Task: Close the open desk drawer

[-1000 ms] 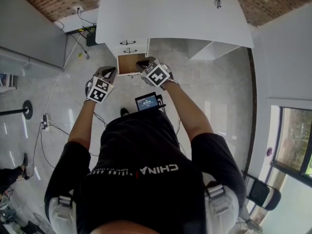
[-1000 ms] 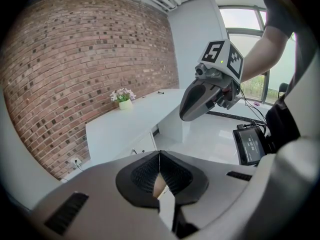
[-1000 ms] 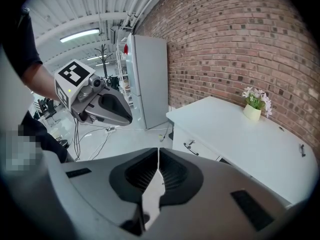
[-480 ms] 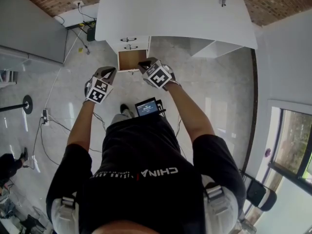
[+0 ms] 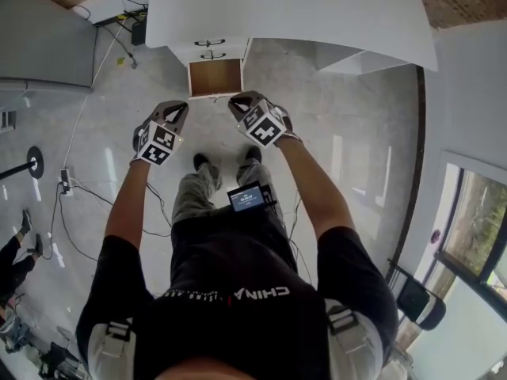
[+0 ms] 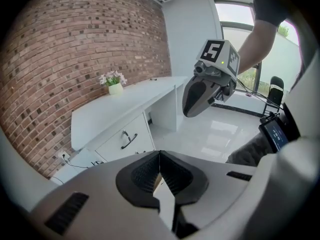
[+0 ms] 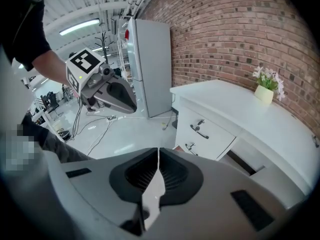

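Observation:
The white desk (image 5: 285, 14) stands at the top of the head view. Its lowest drawer (image 5: 215, 77) is pulled out, showing a brown inside. Two shut drawers with dark handles (image 5: 208, 43) sit above it. My left gripper (image 5: 177, 110) and right gripper (image 5: 237, 101) hover side by side above the floor, a short way in front of the drawer and touching nothing. Both are shut and hold nothing. In the left gripper view my jaws (image 6: 159, 159) meet, with the desk (image 6: 125, 109) beyond. The right gripper view shows the drawer fronts (image 7: 202, 130) past my shut gripper (image 7: 158, 156).
Grey cabinets (image 5: 43, 42) stand left of the desk, with cables (image 5: 75, 200) trailing over the tiled floor. A small flower pot (image 7: 264, 93) sits on the desk top. A dark chair (image 5: 420, 303) stands at the right by the window. My feet (image 5: 226, 161) are below the grippers.
I have stepped back from the desk, which has slid toward the top of the head view. Both grippers are now farther from the drawer, which stays open.

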Tool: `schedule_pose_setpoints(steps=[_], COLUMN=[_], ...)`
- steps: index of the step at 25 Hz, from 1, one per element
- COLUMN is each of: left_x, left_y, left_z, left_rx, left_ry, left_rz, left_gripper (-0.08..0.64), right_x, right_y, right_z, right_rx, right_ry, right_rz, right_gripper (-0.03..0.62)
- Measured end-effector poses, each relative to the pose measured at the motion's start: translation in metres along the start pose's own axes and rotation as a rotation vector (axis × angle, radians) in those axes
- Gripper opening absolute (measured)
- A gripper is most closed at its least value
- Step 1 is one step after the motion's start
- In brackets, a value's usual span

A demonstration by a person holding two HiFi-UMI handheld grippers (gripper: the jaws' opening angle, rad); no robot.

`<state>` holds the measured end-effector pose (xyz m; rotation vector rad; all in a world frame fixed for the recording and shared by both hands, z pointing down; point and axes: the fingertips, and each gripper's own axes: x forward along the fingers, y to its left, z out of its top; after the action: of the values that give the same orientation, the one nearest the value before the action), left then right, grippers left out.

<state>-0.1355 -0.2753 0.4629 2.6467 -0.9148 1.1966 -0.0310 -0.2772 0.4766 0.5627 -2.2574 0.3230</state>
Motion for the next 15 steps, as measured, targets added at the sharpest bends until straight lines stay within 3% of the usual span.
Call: schedule_pose_setpoints(steps=[5, 15], left_x=[0.069, 0.259], left_y=[0.004, -0.022], left_z=[-0.067, -0.221], left_rx=[-0.008, 0.013], left_ry=[0.016, 0.013], left_rz=[0.007, -0.007], left_gripper=[0.012, 0.012], right_x=[0.072, 0.258], right_y=[-0.008, -0.044], right_z=[-0.058, -0.2], right_rx=[-0.011, -0.053], right_ry=[0.015, -0.001], right_rz=[0.019, 0.024], right_gripper=[0.017, 0.017])
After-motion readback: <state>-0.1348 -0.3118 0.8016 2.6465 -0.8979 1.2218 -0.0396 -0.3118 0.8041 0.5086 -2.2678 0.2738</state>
